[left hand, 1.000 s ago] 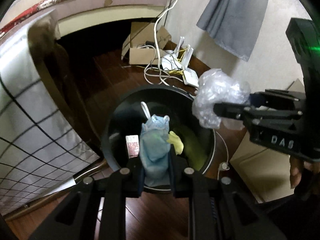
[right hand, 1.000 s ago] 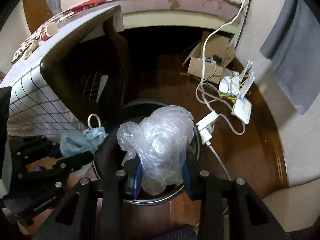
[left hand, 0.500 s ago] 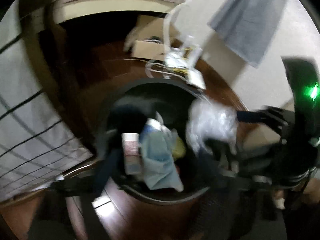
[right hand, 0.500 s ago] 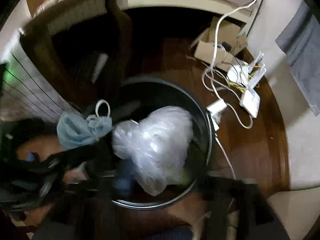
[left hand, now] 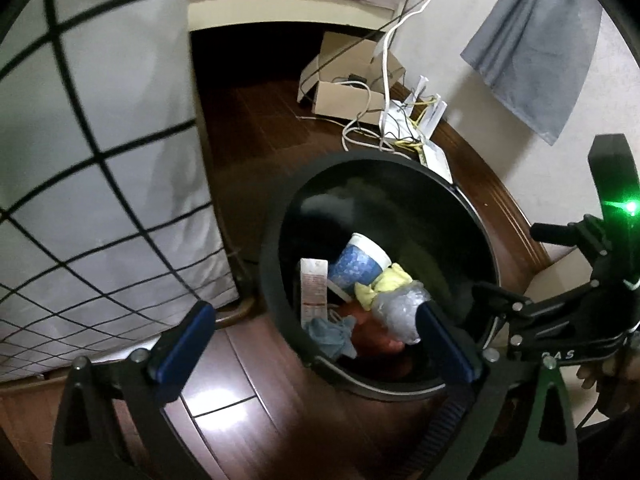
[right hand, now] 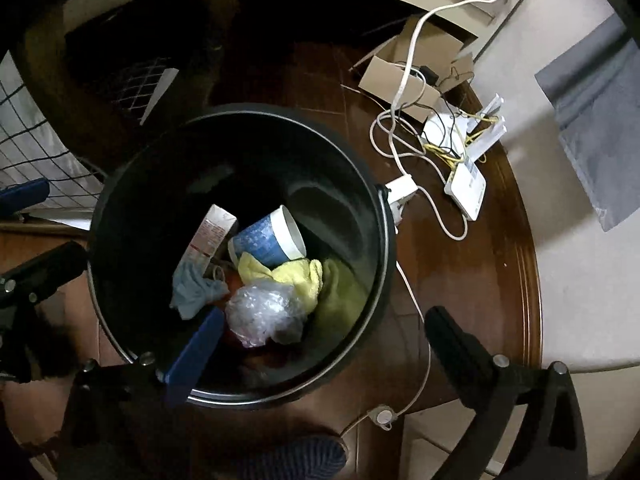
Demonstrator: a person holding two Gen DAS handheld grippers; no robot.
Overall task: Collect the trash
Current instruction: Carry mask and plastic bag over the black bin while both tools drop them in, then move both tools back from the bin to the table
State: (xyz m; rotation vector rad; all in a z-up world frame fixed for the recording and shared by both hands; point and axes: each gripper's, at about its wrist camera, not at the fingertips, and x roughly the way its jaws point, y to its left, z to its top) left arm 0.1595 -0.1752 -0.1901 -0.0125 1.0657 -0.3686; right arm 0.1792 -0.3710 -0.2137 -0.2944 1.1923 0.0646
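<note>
The trash lies inside the black bin (right hand: 362, 184), which stands on the dark wooden floor (right hand: 472, 280) beside a white cloth with a black grid (left hand: 100, 160). In the heap a crumpled clear plastic bag (right hand: 266, 312) sits nearest the near wall of the bin, touching a yellow cloth (right hand: 296, 276) behind it; a light blue face mask (right hand: 194, 290) lies to its left, and above those a blue patterned paper cup (right hand: 268, 240) rests on its side against a small red-and-white carton (right hand: 210, 232). The left gripper (left hand: 316, 336) hangs over the near rim with its jaws spread wide, having just been opening, and nothing is between them; the mask lies loose in the bin below. The right gripper (right hand: 324, 332) is likewise released, its jaws having just been opening, one blue pad over the bin's inside and the other finger out over the floor, with the plastic bag lying free beneath and no pad pressing on it. Beyond the bin, on the floor near the wall, are an open cardboard box (right hand: 404, 76), tangled white cables (right hand: 400, 136) and a white router (right hand: 466, 188). A grey cloth (left hand: 532, 44) hangs against the wall.
</note>
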